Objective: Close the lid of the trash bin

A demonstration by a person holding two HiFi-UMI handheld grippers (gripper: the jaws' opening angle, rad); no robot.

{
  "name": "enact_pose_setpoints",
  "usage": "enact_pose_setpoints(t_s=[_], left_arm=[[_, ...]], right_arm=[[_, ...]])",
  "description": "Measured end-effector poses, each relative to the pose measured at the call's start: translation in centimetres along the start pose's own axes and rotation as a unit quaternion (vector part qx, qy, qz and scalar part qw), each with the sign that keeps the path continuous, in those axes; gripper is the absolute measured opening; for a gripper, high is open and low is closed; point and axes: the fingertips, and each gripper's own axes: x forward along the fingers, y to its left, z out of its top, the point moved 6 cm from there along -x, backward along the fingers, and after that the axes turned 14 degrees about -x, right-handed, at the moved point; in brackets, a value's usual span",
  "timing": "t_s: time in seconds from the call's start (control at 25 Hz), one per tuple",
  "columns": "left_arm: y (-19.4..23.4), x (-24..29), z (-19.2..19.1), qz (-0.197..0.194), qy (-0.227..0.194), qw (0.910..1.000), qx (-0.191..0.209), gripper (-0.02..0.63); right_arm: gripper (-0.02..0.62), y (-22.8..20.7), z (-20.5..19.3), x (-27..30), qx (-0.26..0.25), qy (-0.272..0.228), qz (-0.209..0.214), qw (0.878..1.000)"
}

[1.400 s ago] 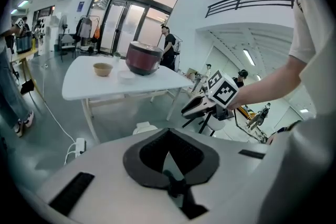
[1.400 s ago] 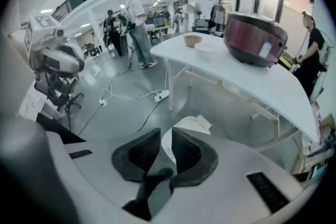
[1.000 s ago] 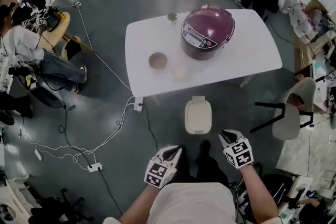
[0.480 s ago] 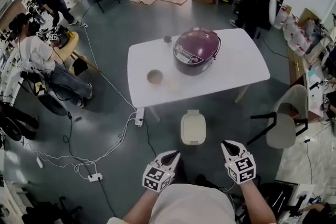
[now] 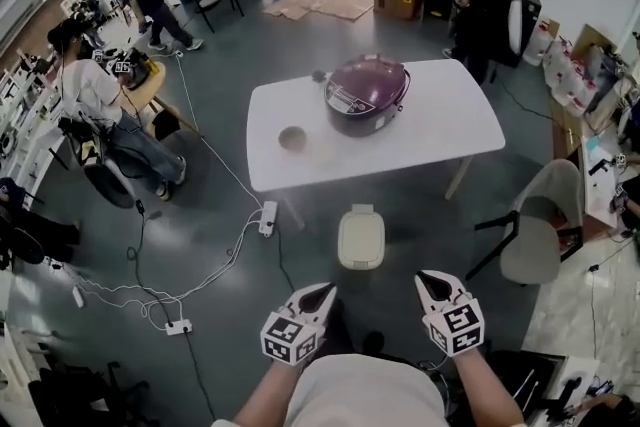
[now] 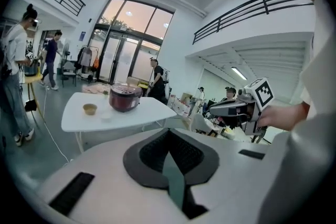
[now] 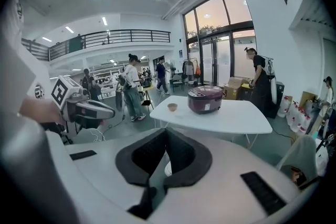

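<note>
The trash bin (image 5: pixel 360 237) is a small cream bin on the grey floor, just in front of the white table; from above I see its rounded top with a small tab at the far edge. Both grippers hang close to my body, well short of the bin. My left gripper (image 5: pixel 322 293) is shut and empty, down and left of the bin. My right gripper (image 5: pixel 430 280) is shut and empty, down and right of it. In the left gripper view the left gripper (image 6: pixel 168 134) points at the table. A white sliver of the bin (image 7: pixel 168 168) shows below the right gripper (image 7: pixel 165 132).
The white table (image 5: pixel 440 130) carries a purple rice cooker (image 5: pixel 364 95) and a small bowl (image 5: pixel 292 137). A grey chair (image 5: pixel 535 235) stands right of the bin. A power strip (image 5: pixel 268 218) and white cables lie on the floor to the left. Several people stand around the room.
The head view has pulled back, so the table and bin look smaller and farther. Both grippers stay shut near my body, the left a little lower.
</note>
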Motion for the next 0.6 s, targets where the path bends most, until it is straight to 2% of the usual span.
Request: enact_pose_setpoints(t_s=[0.24,0.6], left_arm=[[-2.4,-3.6,-0.5,0.014,-0.022,0.9996,0.013,0.012],[-3.4,-7.8,-1.1,0.016,-0.043,0.9987,0.020,0.012]], right_arm=[[0.012,1.5,-0.5,-3.4,0.001,-0.019,0.004,1.000],[0.012,3.9,0.5,-5.0,-0.008,-0.043,-0.004,0.999]])
